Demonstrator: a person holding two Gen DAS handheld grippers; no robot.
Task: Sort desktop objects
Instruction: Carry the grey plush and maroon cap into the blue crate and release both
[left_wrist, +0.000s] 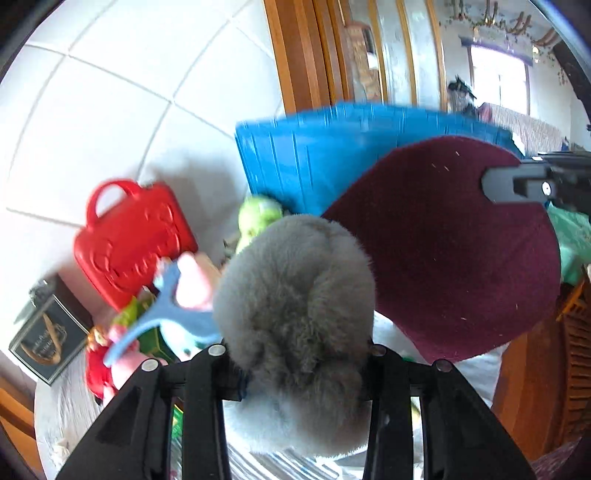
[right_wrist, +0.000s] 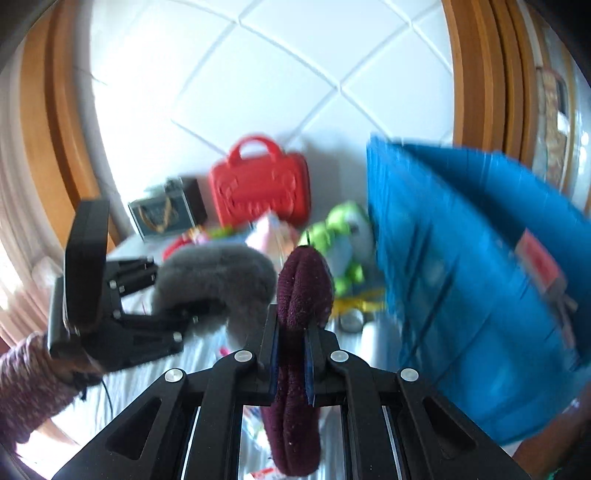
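My left gripper (left_wrist: 295, 350) is shut on the grey fluffy part (left_wrist: 295, 295) of a slipper, whose maroon sole (left_wrist: 461, 251) fans out to the right. The right gripper's finger (left_wrist: 513, 184) reaches that sole's far edge. In the right wrist view my right gripper (right_wrist: 291, 339) is shut on the maroon fabric (right_wrist: 303, 284), held upright between the pads. The left gripper (right_wrist: 110, 295) holds the grey fur (right_wrist: 218, 273) just to its left. A blue plastic basket (left_wrist: 314, 155) stands behind; in the right wrist view the basket (right_wrist: 461, 258) is on the right.
A red toy case (left_wrist: 133, 240) leans on the white tiled wall. A green plush toy (right_wrist: 343, 236), pink and blue toys (left_wrist: 177, 295) and a dark boxed bottle (left_wrist: 44, 332) lie on the table. A wooden door frame (left_wrist: 295, 55) stands behind.
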